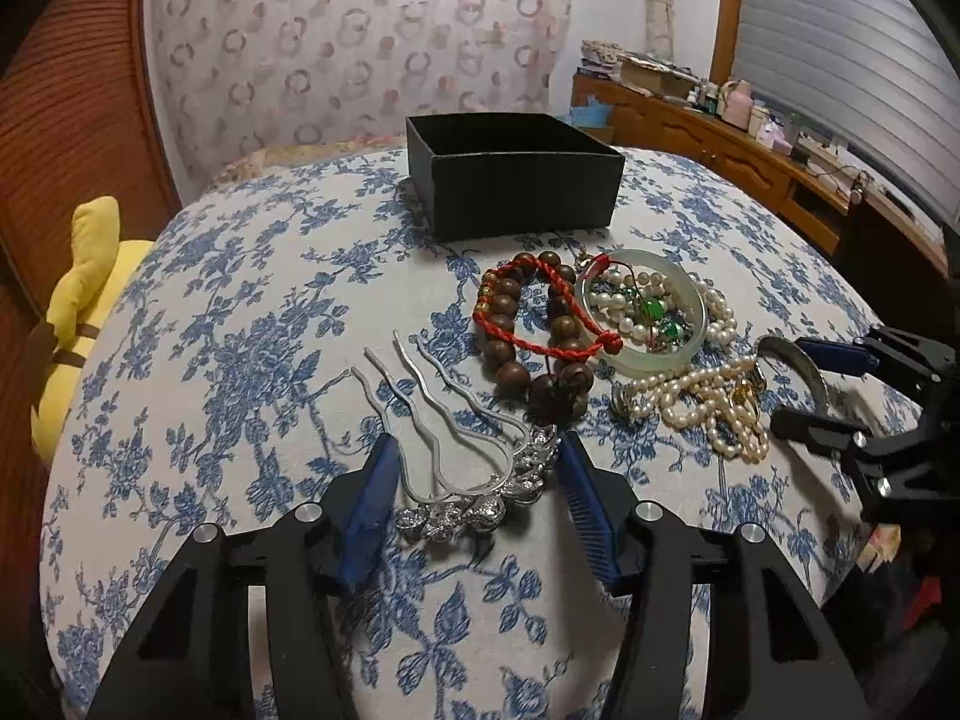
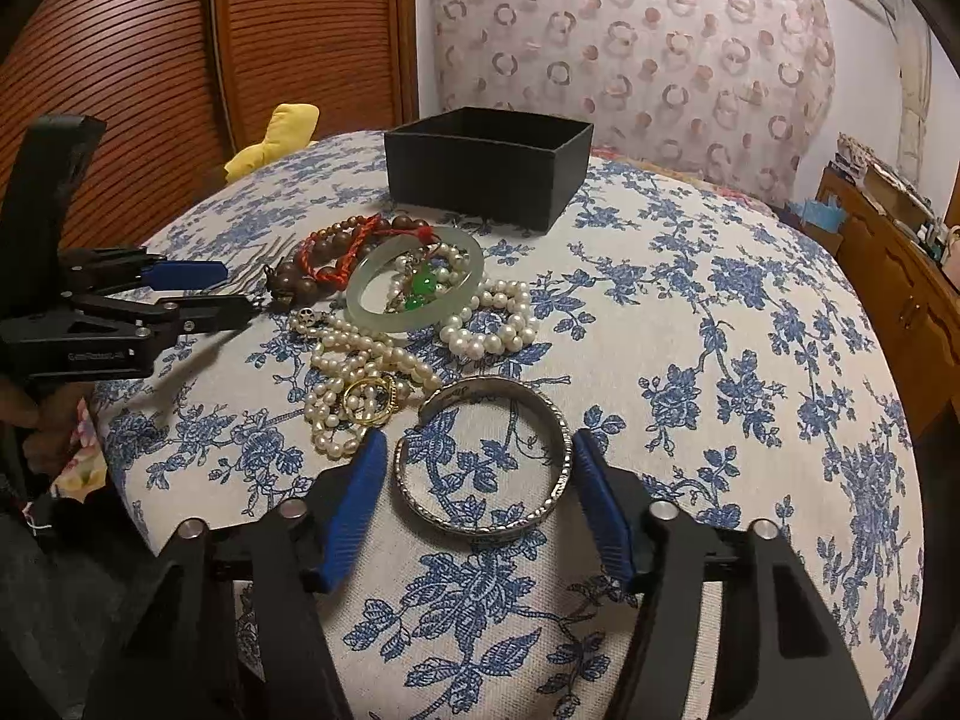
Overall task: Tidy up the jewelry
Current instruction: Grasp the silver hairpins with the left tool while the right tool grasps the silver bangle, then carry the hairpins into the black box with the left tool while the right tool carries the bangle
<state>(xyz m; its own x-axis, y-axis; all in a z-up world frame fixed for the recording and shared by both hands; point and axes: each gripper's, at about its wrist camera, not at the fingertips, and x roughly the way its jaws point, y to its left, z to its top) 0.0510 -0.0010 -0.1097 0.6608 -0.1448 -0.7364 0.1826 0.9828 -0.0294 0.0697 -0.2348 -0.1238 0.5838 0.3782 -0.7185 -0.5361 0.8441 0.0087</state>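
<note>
Floral tablecloth (image 2: 690,312) before a black box (image 2: 489,162): left gripper (image 1: 477,468), jaws apart, straddles a stiff, spiky silver hair comb (image 1: 474,495), best pinched at its crown; right gripper (image 2: 474,462), unclenched, brackets a rigid, slippery silver bangle (image 2: 486,456), graspable across its band.

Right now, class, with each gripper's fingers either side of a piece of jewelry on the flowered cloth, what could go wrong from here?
1. The silver hair comb with wavy prongs lies beside the brown wooden bead bracelet; lifting it might snag the beads.
2. The open silver cuff bangle may slip or spring sideways if the right gripper squeezes it across its gap.
3. The tangled white pearl strands lie next to the cuff and could be dragged along.
</note>
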